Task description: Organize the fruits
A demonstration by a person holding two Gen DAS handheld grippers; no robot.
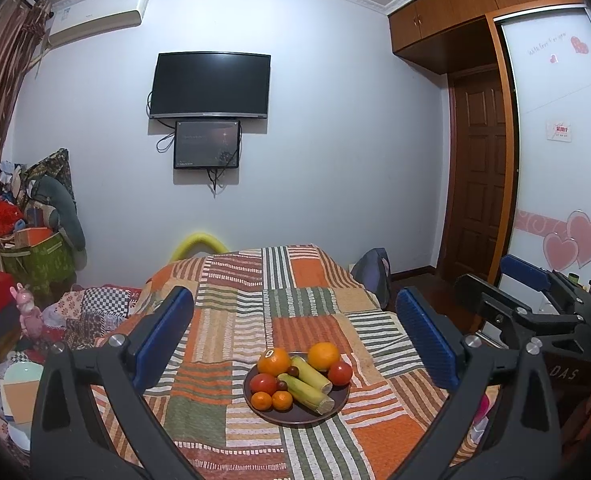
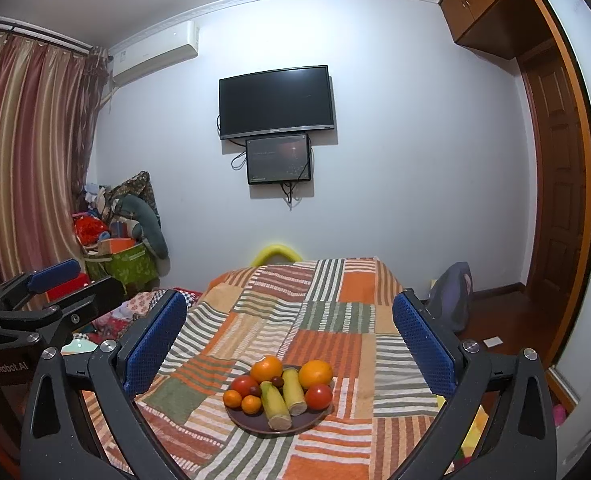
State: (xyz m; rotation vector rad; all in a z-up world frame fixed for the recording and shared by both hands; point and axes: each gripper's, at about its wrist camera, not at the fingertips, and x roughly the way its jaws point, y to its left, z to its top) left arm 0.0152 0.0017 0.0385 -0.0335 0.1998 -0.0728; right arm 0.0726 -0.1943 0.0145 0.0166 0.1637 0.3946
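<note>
Fruits lie piled on a dark round plate [image 1: 295,416] on the patchwork striped cloth [image 1: 231,320], and we hold both grippers above its near edge. Our left gripper [image 1: 295,334] is spread wide and grasps nothing; our right gripper [image 2: 289,334] also stands released. On the plate we see two large oranges [image 1: 274,361], red tomatoes [image 2: 318,395], small mandarins [image 1: 261,400] and two corn pieces [image 2: 275,406]. Far behind, a black television [image 1: 211,85] hangs on the wall.

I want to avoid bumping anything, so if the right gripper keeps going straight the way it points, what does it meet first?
Probably the striped blanket beyond the plate of fruit, which sits low between the open fingers. The right gripper looks aimed above it, though depth is unclear.
</note>
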